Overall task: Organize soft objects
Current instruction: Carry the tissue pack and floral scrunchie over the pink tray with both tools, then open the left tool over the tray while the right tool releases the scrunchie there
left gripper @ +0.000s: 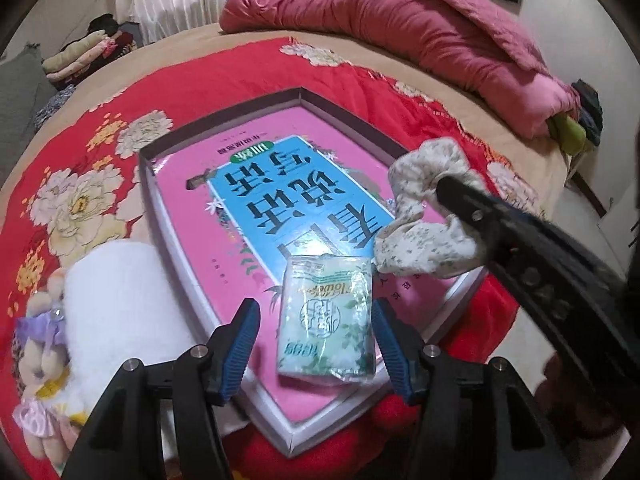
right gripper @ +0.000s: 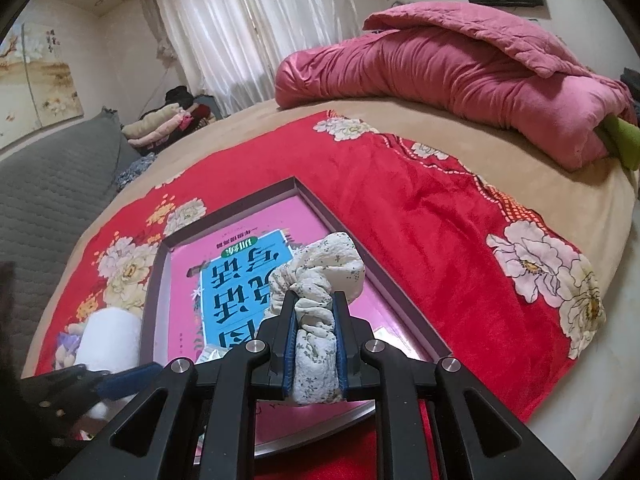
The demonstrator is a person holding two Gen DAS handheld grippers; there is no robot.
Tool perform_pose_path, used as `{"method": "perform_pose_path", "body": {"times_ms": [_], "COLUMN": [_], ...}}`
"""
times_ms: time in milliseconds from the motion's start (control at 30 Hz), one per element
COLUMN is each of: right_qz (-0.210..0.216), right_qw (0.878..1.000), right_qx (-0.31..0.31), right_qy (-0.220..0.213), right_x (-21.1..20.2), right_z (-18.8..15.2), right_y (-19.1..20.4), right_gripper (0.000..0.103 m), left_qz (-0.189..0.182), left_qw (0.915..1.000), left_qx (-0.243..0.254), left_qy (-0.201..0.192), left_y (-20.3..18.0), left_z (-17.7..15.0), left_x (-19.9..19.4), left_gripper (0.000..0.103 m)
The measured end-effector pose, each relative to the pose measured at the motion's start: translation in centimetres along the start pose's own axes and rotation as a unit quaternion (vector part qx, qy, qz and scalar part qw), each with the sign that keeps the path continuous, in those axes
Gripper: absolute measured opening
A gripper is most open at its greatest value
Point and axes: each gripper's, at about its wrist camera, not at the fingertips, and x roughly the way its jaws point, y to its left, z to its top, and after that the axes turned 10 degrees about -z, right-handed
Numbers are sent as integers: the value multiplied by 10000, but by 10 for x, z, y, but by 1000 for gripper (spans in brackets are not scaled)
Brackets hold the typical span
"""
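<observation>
Left gripper (left gripper: 314, 336): jaws spread, flanking a green-white plastic tissue packet (left gripper: 326, 324) at the shallow pink-lined box's (left gripper: 224, 120) near corner.
Right gripper (right gripper: 314, 334): clamped on a cream floral fabric scrunchie (right gripper: 320, 276) above the box's right edge; its fingertips buried in cloth.
White fluffy toy (left gripper: 120, 304): left of the box, partly cut off.

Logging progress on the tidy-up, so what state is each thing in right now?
Left gripper: open, jaws either side of the tissue pack.
Tissue pack: lying in the box, not gripped.
Right gripper: shut on the floral cloth.
Floral cloth: bunched, held above the box.
Box: open.
</observation>
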Motion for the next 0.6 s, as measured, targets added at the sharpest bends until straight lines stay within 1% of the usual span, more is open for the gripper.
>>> {"method": "perform_pose_path", "body": {"times_ms": [100,200,267,333,400,433,500,600], "right_qz": [-5,-75,-91,-132,-234,-315,-452,-607], "right_qw": [9999,9997,9993,9989,9985,9982,9974,9964], "right_qx": [-27,-55,-96,-137,-215,-275,-337,-339], "right_qy": [124,245,362,431,437,439,443,485], "right_x": [6,11,16,19,19,19,19,21], "right_z": [0,-1,-3,-4,-6,-6,-7,-8], "right_y": [1,2,4,6,9,11,12,11], "right_gripper": [18,18,19,20,23,24,30,30], "left_qz": [-41,-3,83,81,-32,-55,-53,-120], "left_qw": [9999,9996,9991,9985,9979,9975,9969,9953], "left_qx": [-75,-123,-212,-305,-424,-468,-516,-680], "left_qy": [-123,-250,-363,-452,-492,-527,-600,-682], "left_y": [2,3,4,5,7,8,9,13], "left_z": [-5,-12,-17,-22,-27,-29,-32,-36], "left_x": [-13,-25,-32,-36,-40,-43,-47,-52], "left_gripper": [57,58,58,58,58,58,58,58]}}
